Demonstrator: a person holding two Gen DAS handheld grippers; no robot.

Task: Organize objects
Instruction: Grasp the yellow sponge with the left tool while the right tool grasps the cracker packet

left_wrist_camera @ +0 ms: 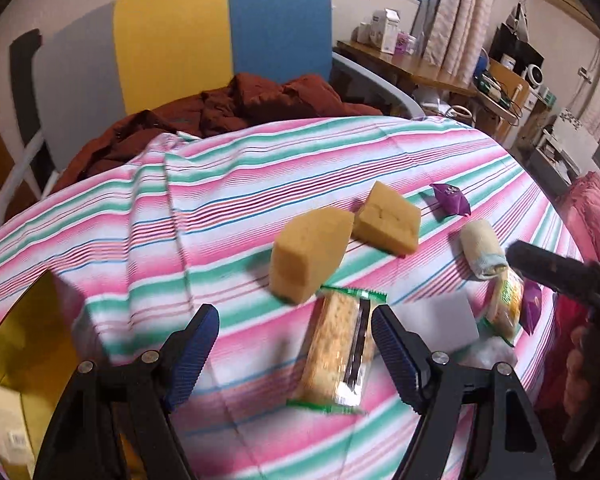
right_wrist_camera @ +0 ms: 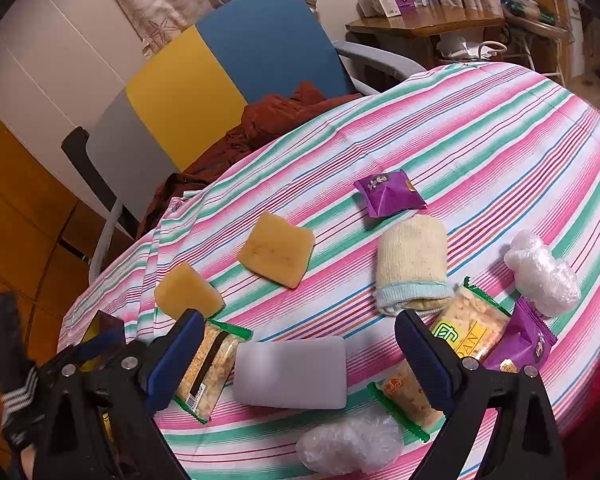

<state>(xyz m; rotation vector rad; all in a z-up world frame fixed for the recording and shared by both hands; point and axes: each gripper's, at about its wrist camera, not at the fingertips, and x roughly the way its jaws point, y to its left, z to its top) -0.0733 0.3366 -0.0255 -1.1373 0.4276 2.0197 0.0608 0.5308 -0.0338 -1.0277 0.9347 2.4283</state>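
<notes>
Low in the left wrist frame, left gripper (left_wrist_camera: 296, 344) spread wide, gripping nothing, blue pads on either side of a green-edged cracker packet (left_wrist_camera: 338, 350) lying flat on the striped cloth (left_wrist_camera: 220, 184). Right pad looks close to the wrapper's edge, left pad well clear; contact not certain. Just beyond, a tan sponge block (left_wrist_camera: 306, 254) standing nearly against the packet's far end, a second sponge (left_wrist_camera: 388, 222) beside it, then a purple candy wrapper (left_wrist_camera: 450, 198) further up right. To the right, a rolled cream sock (left_wrist_camera: 482, 252), another cracker packet (left_wrist_camera: 506, 306) and a white rectangular block (left_wrist_camera: 444, 320). At lower left, a yellow container rim (left_wrist_camera: 24, 344), likely a drop-off spot, though unclear.

Low in the right wrist frame, right gripper (right_wrist_camera: 300, 356) likewise wide apart and empty, hovering over the white block (right_wrist_camera: 290, 372), blurred, with the striped cracker packet (right_wrist_camera: 210, 366) just beside its left pad and an orange-labelled packet (right_wrist_camera: 408, 398) near its right. Crumpled clear plastic (right_wrist_camera: 352, 446) at the bottom edge, more (right_wrist_camera: 542, 274) at right.

Risks, as judged: closing the left jaws off-centre could skid the slick wrapper sideways or crush the crackers; pushing forward could topple the near sponge. Closing the right jaws could snag a neighbouring packet along with the block. Loose cloth folds could bunch under a low pad.
</notes>
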